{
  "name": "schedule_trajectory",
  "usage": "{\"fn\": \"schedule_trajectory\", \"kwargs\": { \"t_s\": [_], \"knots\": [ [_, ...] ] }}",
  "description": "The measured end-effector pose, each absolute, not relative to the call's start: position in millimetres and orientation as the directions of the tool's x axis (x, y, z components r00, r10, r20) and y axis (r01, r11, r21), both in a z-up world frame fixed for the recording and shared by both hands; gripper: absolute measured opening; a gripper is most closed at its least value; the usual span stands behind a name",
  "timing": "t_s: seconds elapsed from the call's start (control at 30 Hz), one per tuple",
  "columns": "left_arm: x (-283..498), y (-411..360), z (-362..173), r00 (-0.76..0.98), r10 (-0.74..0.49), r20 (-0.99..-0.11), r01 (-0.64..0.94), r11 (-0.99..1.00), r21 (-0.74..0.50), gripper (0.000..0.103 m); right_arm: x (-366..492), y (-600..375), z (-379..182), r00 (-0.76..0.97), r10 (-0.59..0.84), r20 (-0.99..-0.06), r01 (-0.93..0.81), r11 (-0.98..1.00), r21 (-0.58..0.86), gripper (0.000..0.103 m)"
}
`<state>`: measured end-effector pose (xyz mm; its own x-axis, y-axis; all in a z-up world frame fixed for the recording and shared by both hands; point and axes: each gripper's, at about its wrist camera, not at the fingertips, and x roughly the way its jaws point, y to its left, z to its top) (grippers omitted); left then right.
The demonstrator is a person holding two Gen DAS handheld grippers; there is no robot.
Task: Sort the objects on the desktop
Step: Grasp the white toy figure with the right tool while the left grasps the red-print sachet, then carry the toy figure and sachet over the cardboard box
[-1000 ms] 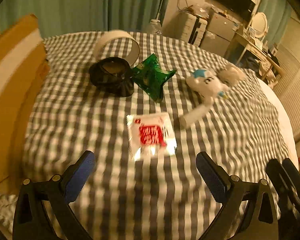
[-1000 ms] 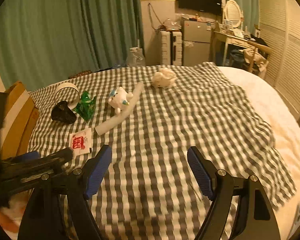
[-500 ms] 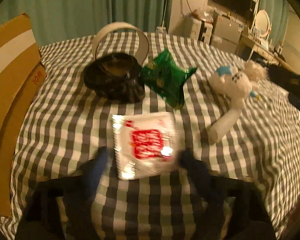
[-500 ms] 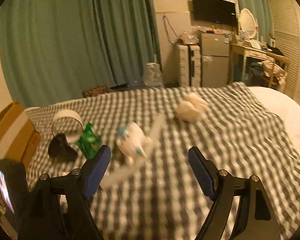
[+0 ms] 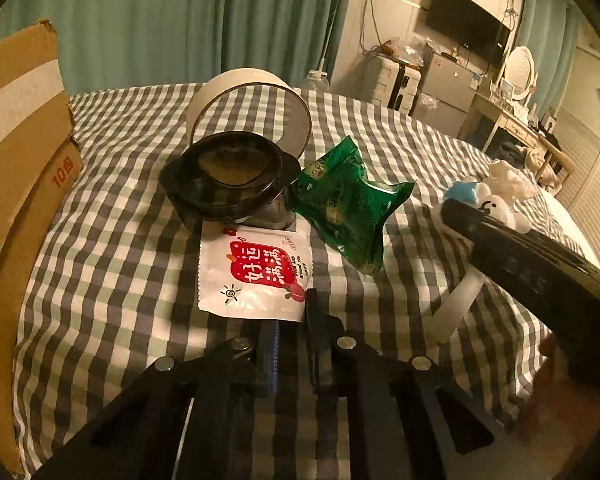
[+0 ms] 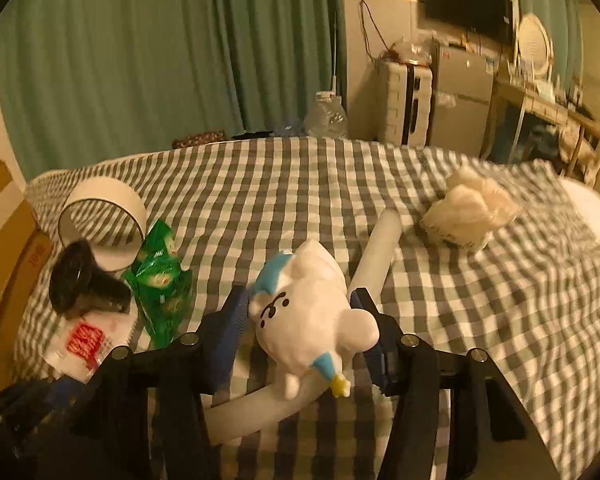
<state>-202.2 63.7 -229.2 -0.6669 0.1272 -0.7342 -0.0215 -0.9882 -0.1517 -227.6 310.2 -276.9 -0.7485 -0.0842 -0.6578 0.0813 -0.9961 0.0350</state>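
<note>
A white sachet with a red label [image 5: 256,272] lies flat on the checked cloth, just in front of a black round container [image 5: 228,184]. My left gripper [image 5: 292,312] is closing, its jaws nearly together on the sachet's near right edge. A white plush toy with blue ears [image 6: 308,312] lies across a white tube [image 6: 376,256]. My right gripper [image 6: 300,300] is closing round the toy, and both blue pads [image 6: 236,312] touch its sides. The same toy [image 5: 496,204] shows at the right of the left wrist view, partly hidden.
A green snack bag [image 5: 344,208] lies right of the black container, and a white tape ring [image 5: 252,104] stands behind it. A cardboard box [image 5: 16,160] rises along the left edge. A crumpled white wad [image 6: 468,216] sits farther back on the right.
The left jaws went from wide open to nearly together while moving in to the sachet's near edge. The right gripper swung left and down to the plush toy and narrowed round it.
</note>
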Motion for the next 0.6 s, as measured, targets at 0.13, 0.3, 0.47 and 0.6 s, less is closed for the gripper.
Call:
{"fn": "schedule_trajectory", "kwargs": {
  "t_s": [0.13, 0.3, 0.47, 0.6],
  "knots": [
    [-197.8, 56.0, -225.8, -0.667, 0.158, -0.728, -0.027, -0.982, -0.188, 0.006, -207.9, 311.6, -265.7, -0.755, -0.088, -0.650, 0.078, -0.996, 0.044, 0.050],
    [-178.0, 47.1, -214.7, -0.663, 0.174, -0.728, -0.031, -0.978, -0.206, 0.003, -172.6, 313.8, -248.5, -0.744, -0.059, -0.665, 0.056, -0.998, 0.026, 0.050],
    [-148.5, 34.0, -191.5, -0.693, 0.188, -0.696, -0.053, -0.976, -0.210, 0.003, -128.4, 318.9, -223.3, -0.746, -0.037, -0.665, 0.040, -0.999, 0.011, 0.050],
    [-128.6, 30.5, -163.6, -0.696, 0.216, -0.685, -0.076, -0.971, -0.228, 0.003, -94.9, 323.5, -203.5, -0.747, -0.045, -0.663, 0.030, -0.999, 0.034, 0.050]
  ]
}}
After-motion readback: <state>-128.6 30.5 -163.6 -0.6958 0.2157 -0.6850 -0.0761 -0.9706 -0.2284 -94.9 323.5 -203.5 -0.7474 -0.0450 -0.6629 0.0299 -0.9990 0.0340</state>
